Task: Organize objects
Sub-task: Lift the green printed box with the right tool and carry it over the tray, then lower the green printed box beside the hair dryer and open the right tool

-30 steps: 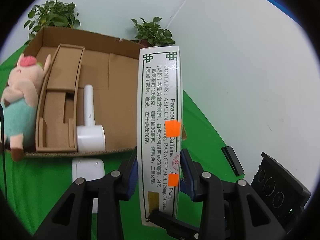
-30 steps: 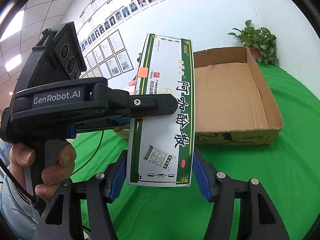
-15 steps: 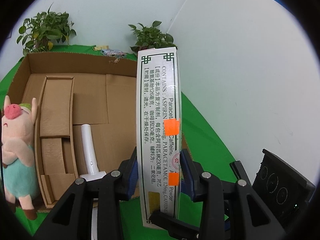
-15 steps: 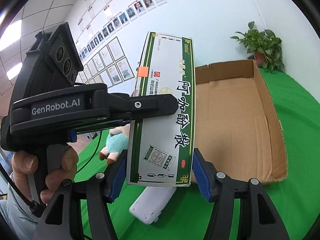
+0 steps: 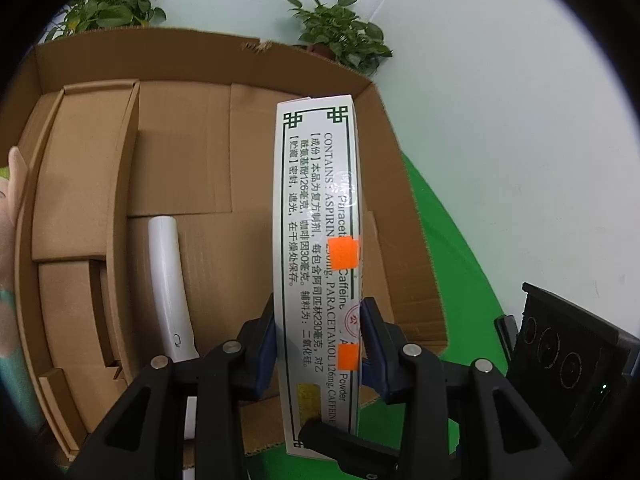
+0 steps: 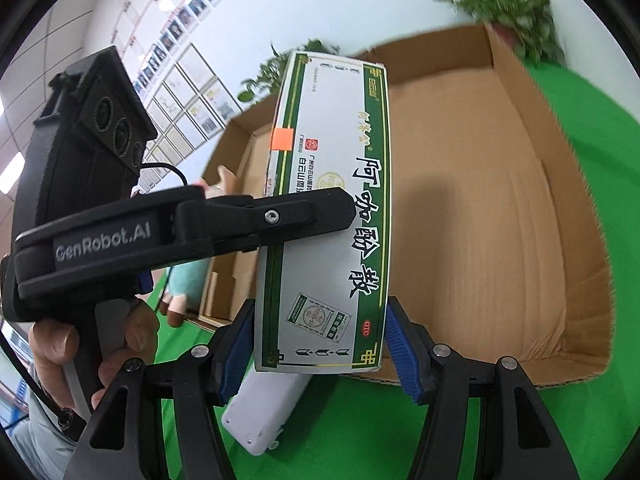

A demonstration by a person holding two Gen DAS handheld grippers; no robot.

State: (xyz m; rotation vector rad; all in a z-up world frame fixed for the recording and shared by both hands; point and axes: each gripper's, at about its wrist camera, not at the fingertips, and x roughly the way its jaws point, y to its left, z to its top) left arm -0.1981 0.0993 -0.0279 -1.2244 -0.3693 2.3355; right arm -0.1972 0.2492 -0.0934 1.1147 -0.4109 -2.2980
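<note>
A white and green medicine box [image 5: 318, 264] with orange stickers is clamped between the fingers of my left gripper [image 5: 319, 340], held upright over the right part of an open cardboard box [image 5: 192, 168]. In the right wrist view the medicine box [image 6: 332, 216] stands between the fingers of my right gripper [image 6: 318, 344], which touch its two long edges; the left gripper's finger [image 6: 280, 220] lies across its face. A white handheld device [image 5: 170, 284] lies inside the cardboard box [image 6: 480, 208].
A plush pig [image 5: 10, 240] stands at the cardboard box's left wall. A white oblong device [image 6: 264, 412] lies on the green cloth [image 6: 560, 112] in front of the box. Potted plants [image 5: 340, 36] stand behind it against a white wall.
Both grippers have carried the medicine box forward and down over the cardboard box, which now fills much more of both views. The grip on the medicine box is unchanged.
</note>
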